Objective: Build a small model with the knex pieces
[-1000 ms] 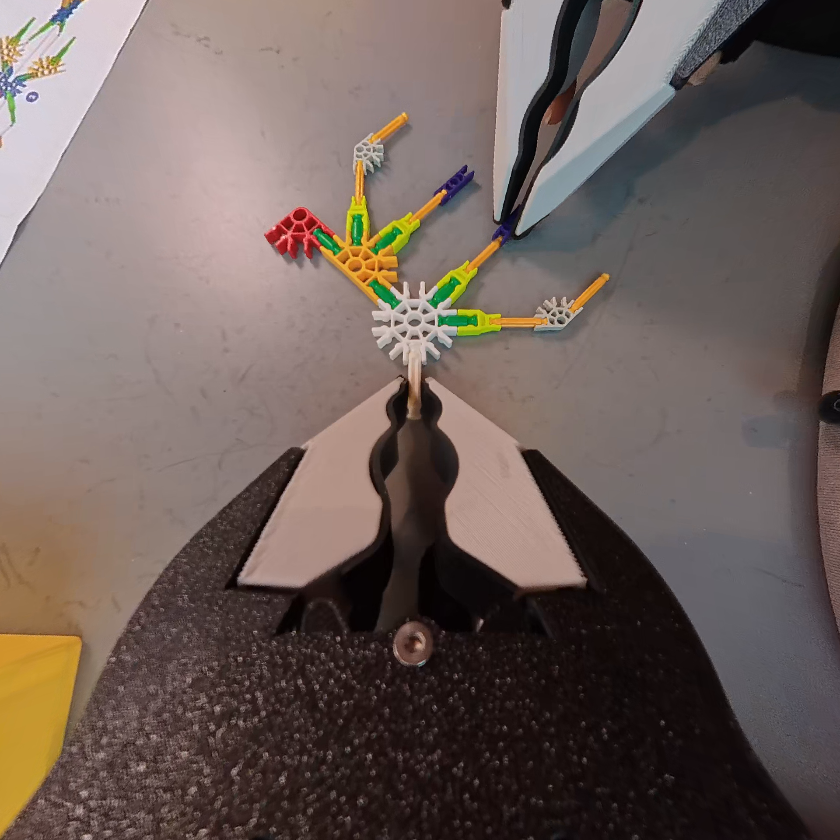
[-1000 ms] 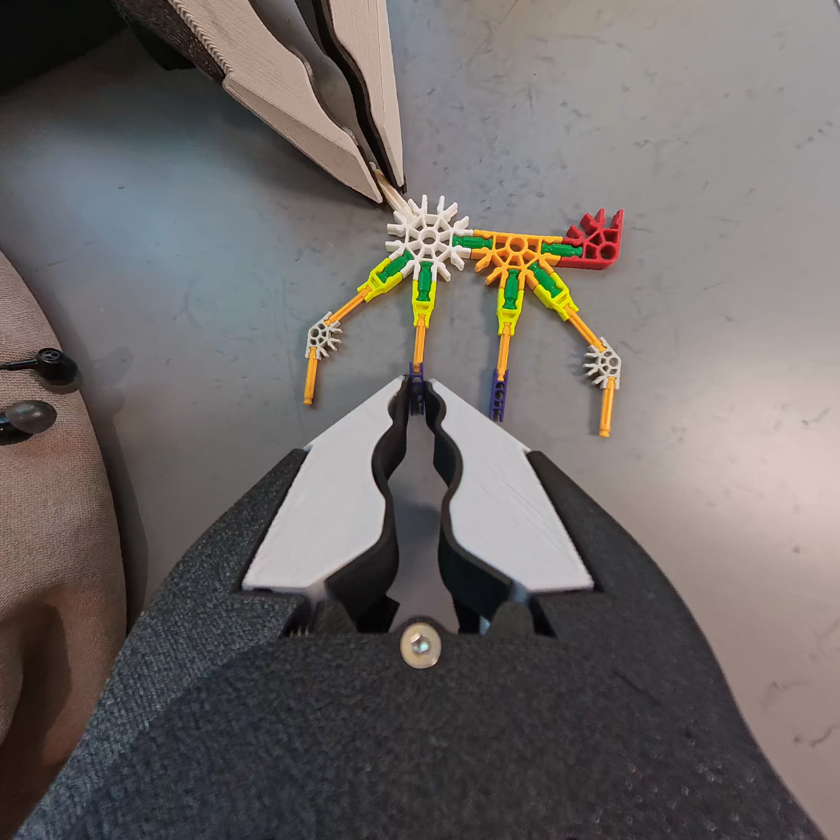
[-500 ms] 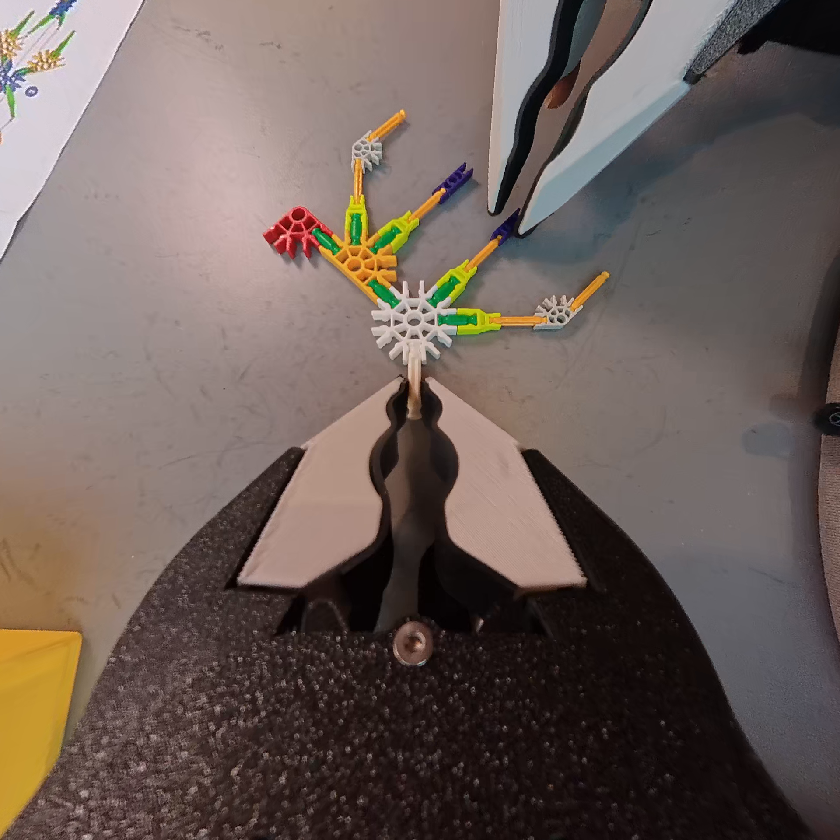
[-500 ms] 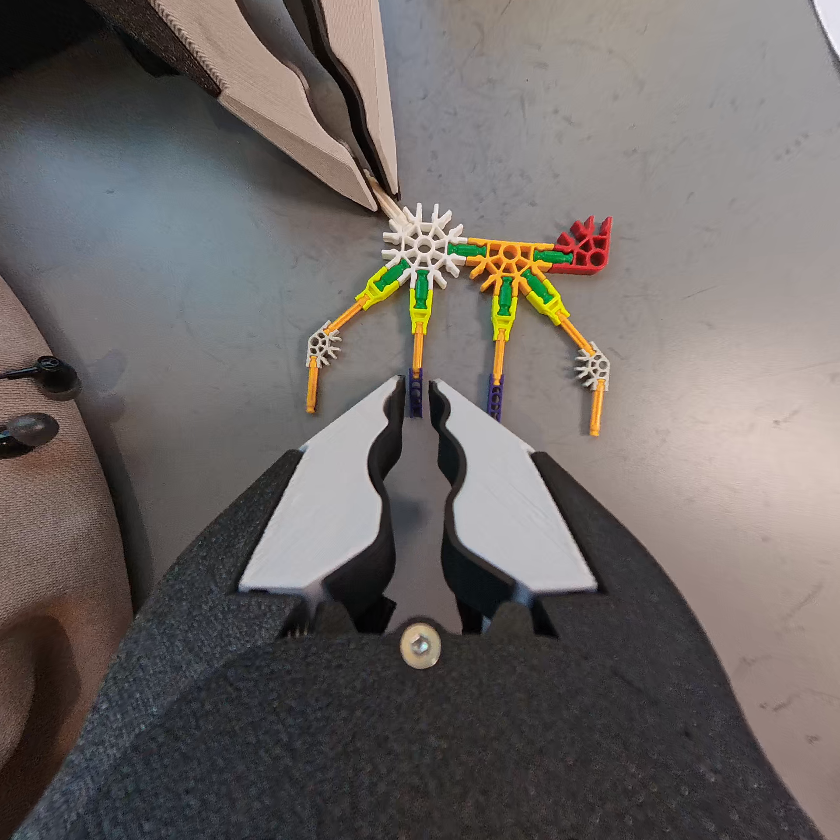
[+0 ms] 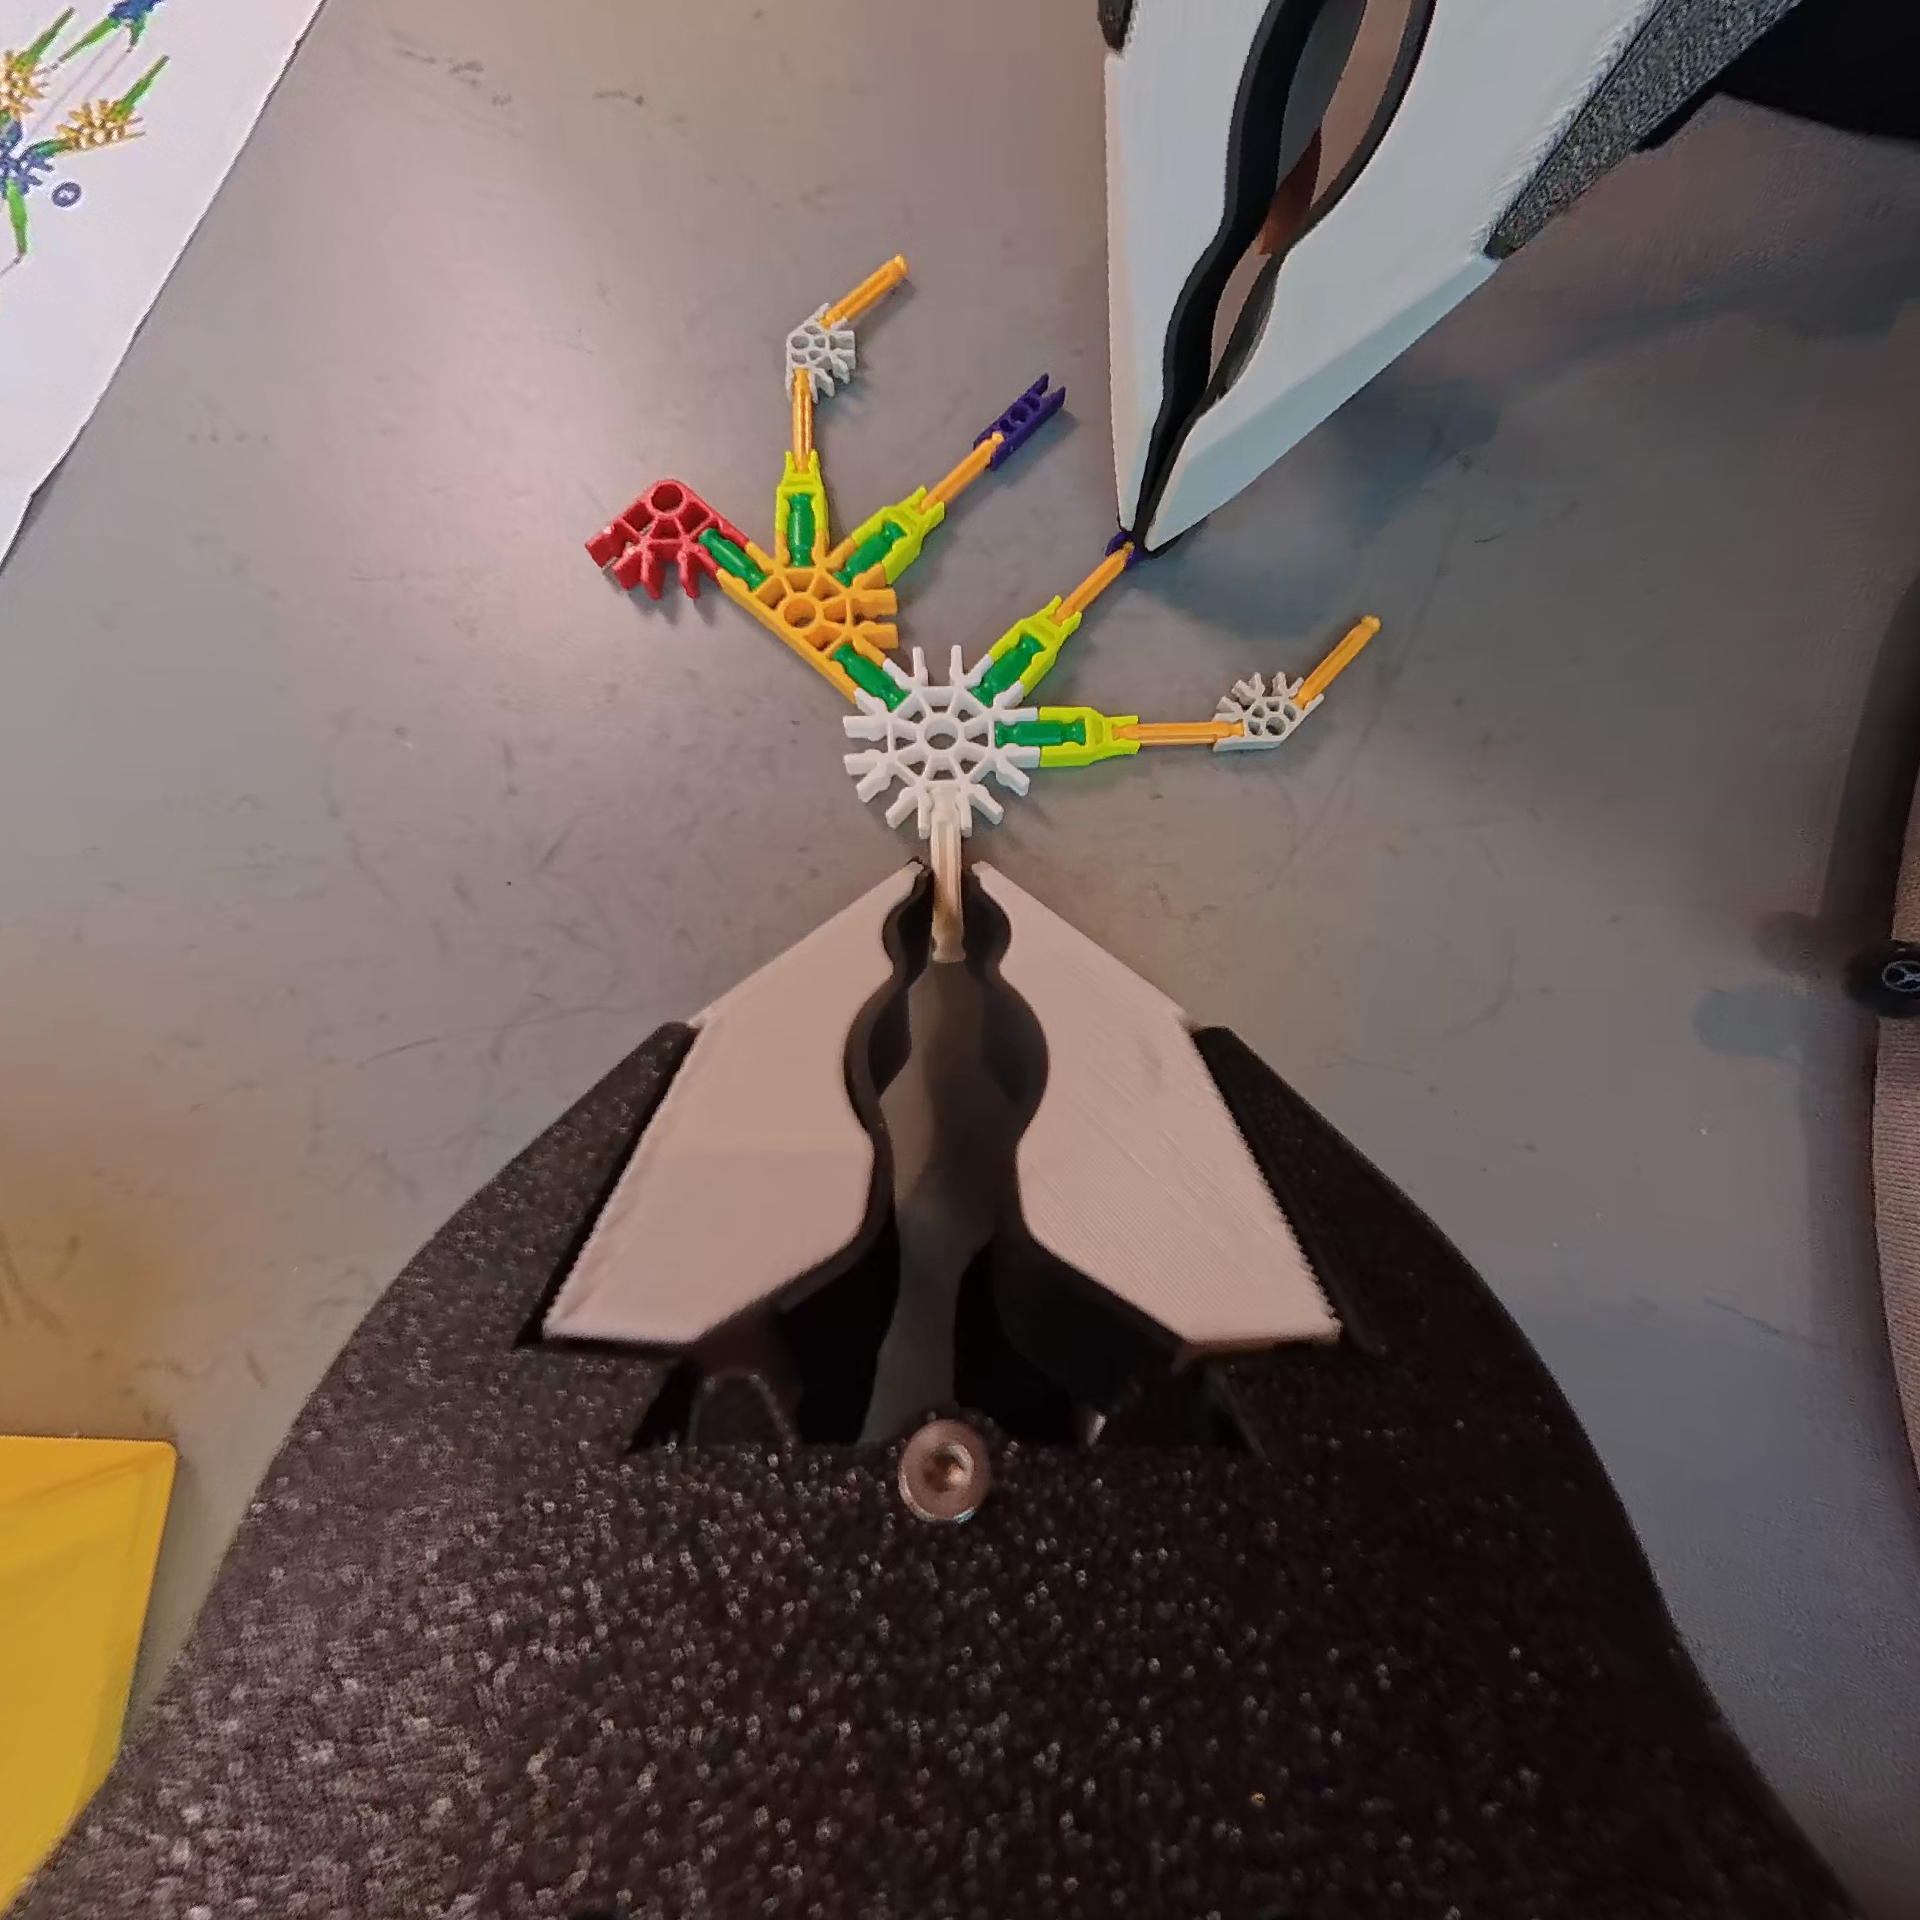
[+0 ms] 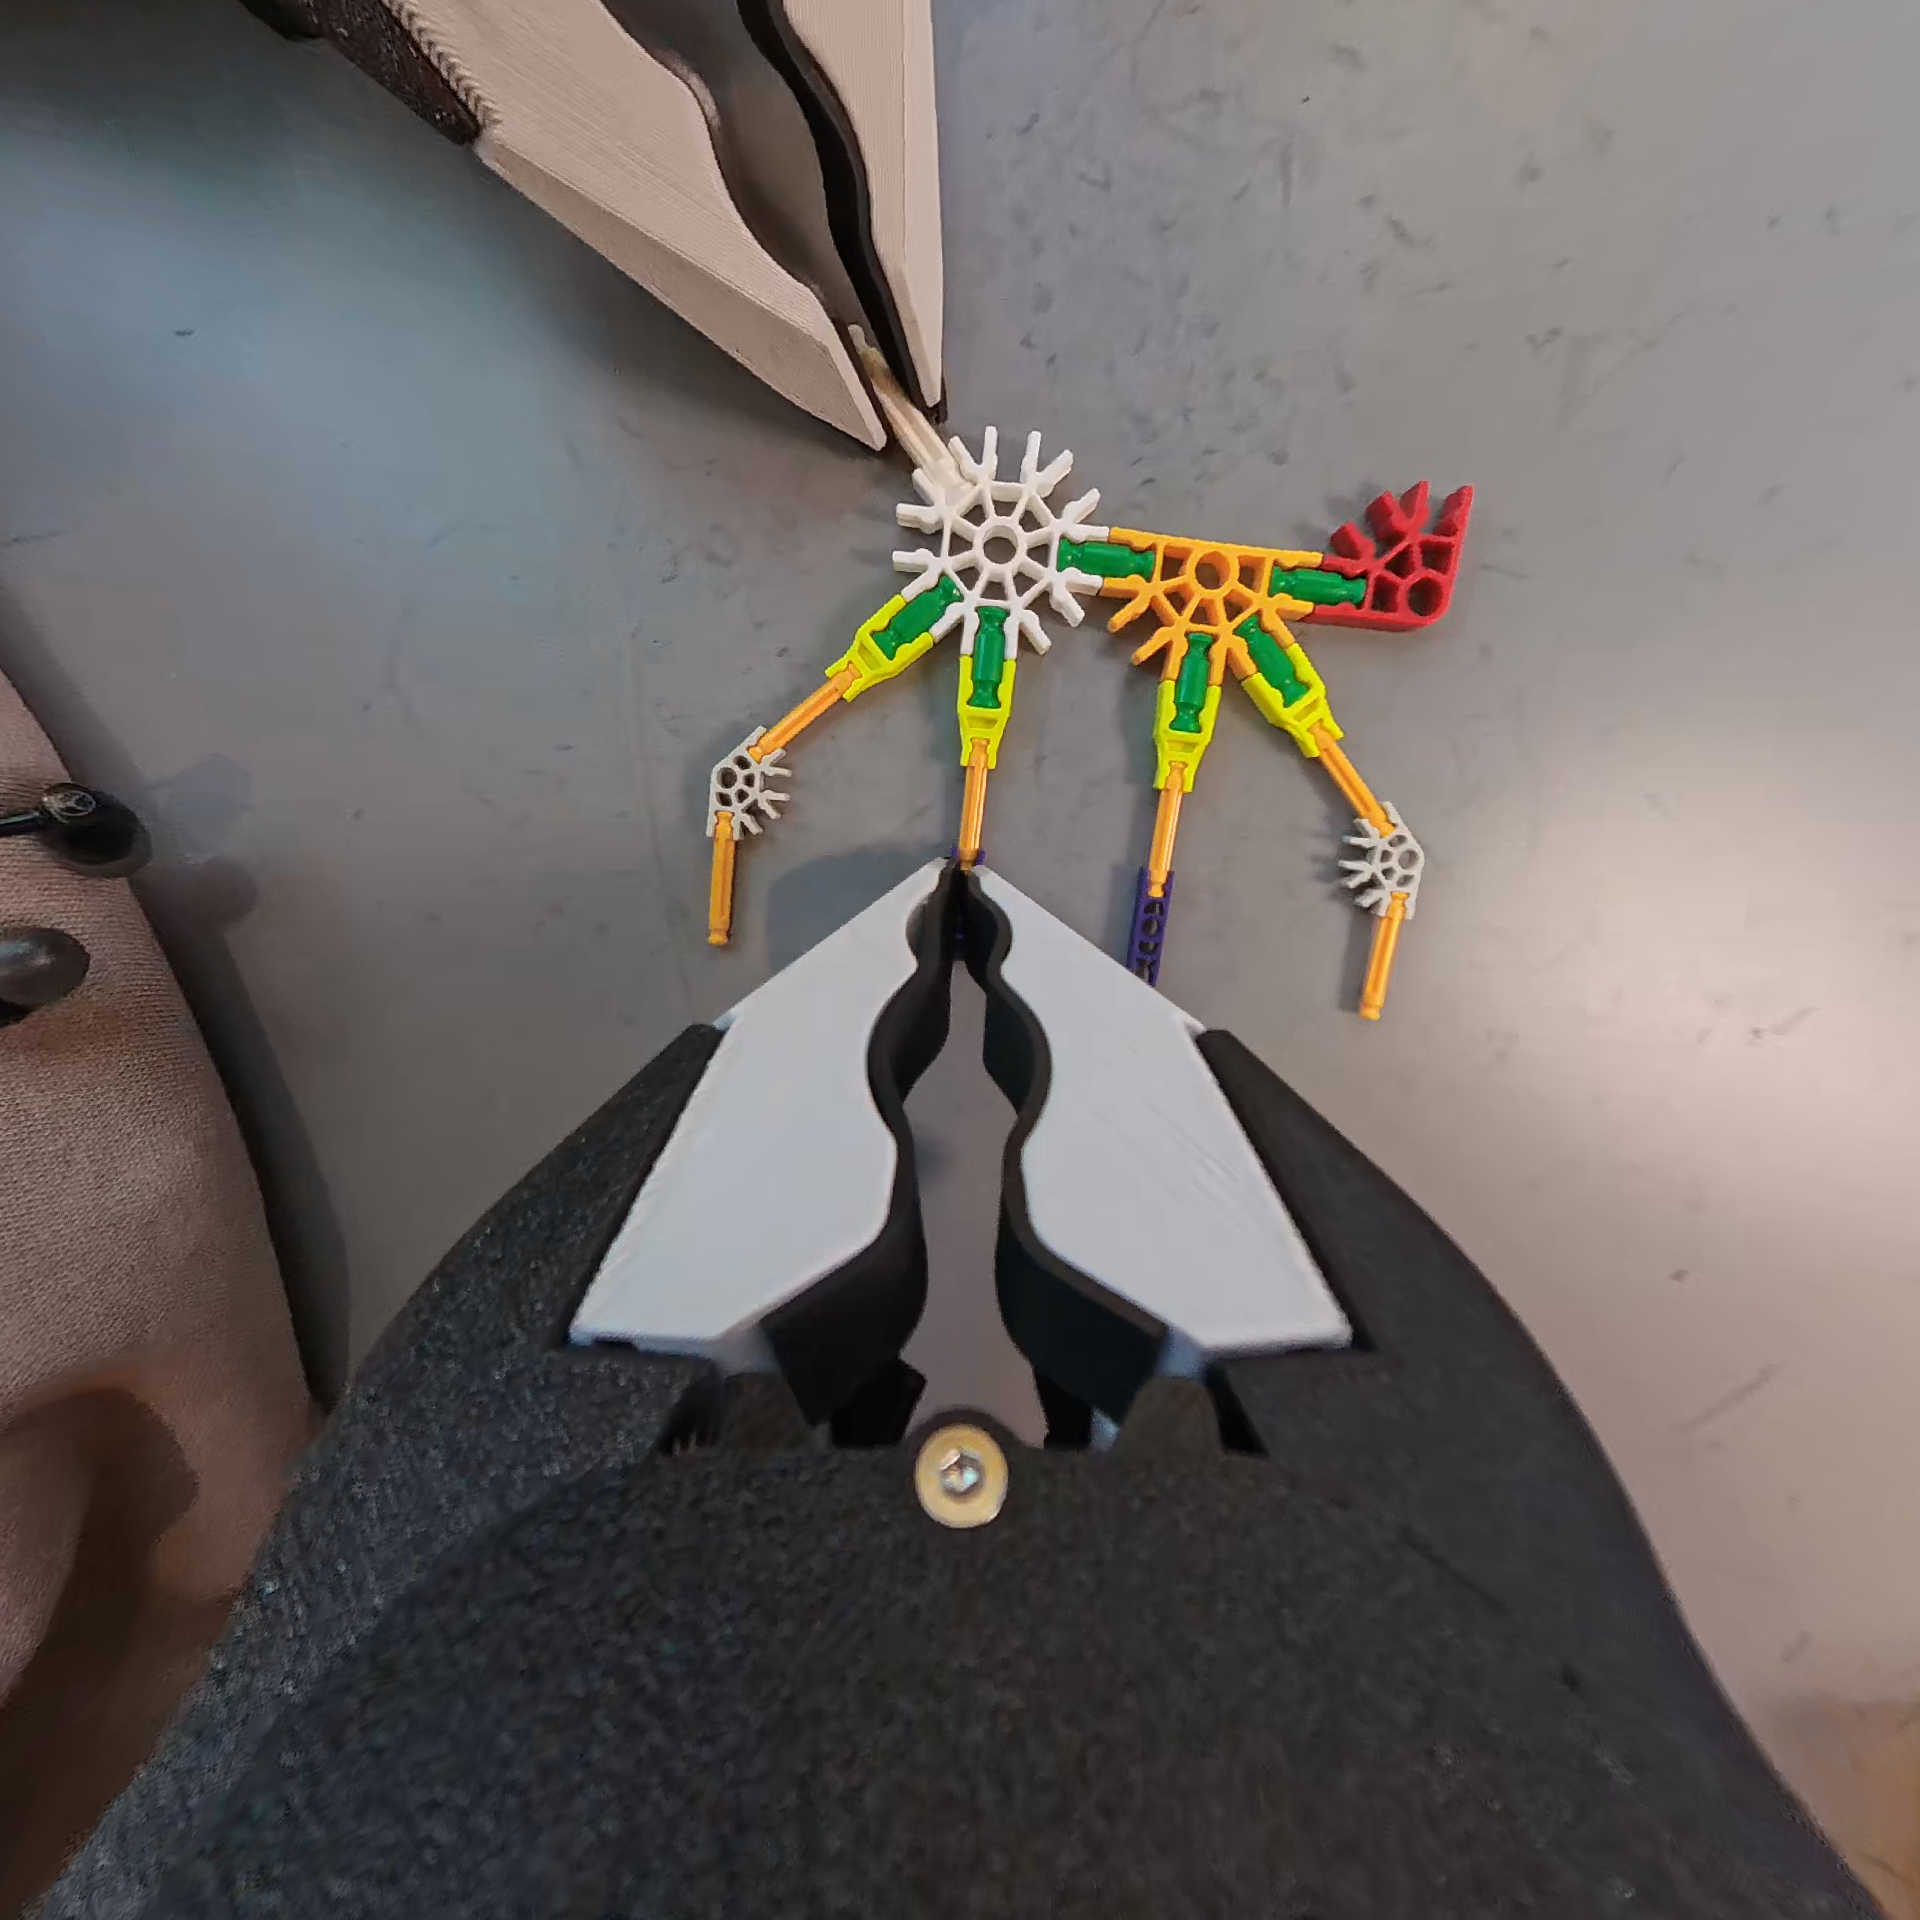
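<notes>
In the left wrist view, the left gripper (image 5: 948, 883) sits at the centre of the frame with its tips pinched together on a short cream rod (image 5: 945, 868), which plugs into the white snowflake connector (image 5: 940, 738) just above it; this grip appears to anchor that end of the flat toy figure (image 5: 821, 613) lying on the grey table (image 5: 364, 779). At upper right, the right gripper (image 5: 1138, 540) comes down with its tips closed on a purple clip (image 5: 1120, 544) at the end of an orange leg rod. A printed sheet (image 5: 94, 135) lies at upper left and a yellow piece (image 5: 73, 1558) at lower left. In the right wrist view, the right gripper (image 6: 961, 873) is at centre, tips clamped on that purple clip (image 6: 954, 860), probably seating it on the orange rod (image 6: 972, 805). The left gripper (image 6: 894, 400) at upper left grips the cream rod (image 6: 914, 431). A second purple clip (image 6: 1148, 920) sits just right of the tips, and brown cloth (image 6: 104, 1143) fills the left edge.
</notes>
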